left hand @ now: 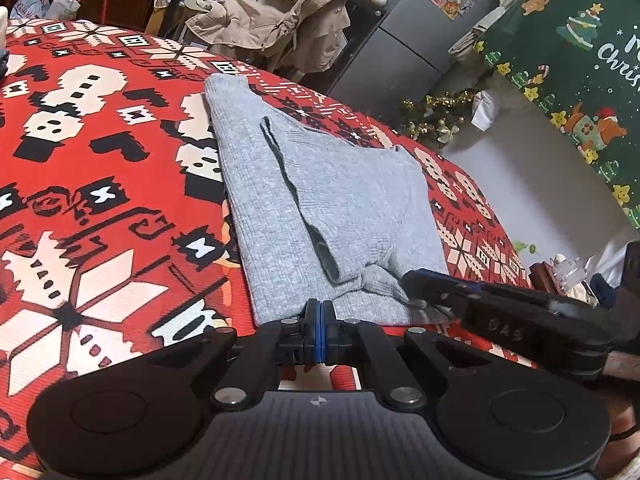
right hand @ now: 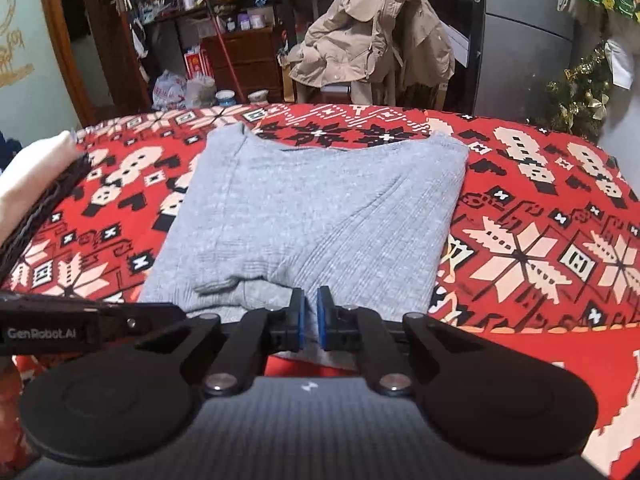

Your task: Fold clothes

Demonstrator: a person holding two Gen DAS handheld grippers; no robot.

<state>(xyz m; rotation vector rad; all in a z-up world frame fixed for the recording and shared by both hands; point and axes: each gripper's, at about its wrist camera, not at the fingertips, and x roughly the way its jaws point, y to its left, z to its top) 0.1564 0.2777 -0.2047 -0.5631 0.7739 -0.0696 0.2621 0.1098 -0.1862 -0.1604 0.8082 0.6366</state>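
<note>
A grey ribbed sweater [left hand: 340, 200] [right hand: 320, 208] lies folded flat on the red patterned blanket [left hand: 100, 200] [right hand: 540, 220], one sleeve folded across its body. My left gripper [left hand: 319, 308] is shut at the sweater's near hem, blue pads pressed together and no cloth visible between them. In the right wrist view the left gripper [right hand: 176, 312] sits at the hem's left corner. My right gripper [right hand: 310, 300] is nearly shut, with grey fabric between its pads at the near hem. The left wrist view shows the right gripper [left hand: 416, 280] pinching the bunched near right corner.
A white folded cloth [right hand: 36, 172] lies at the blanket's left edge. Beyond the far edge stands a chair draped with a beige coat [right hand: 372, 32] [left hand: 276, 8]. A grey fridge [left hand: 420, 32] and a green Christmas hanging [left hand: 580, 60] are to the right.
</note>
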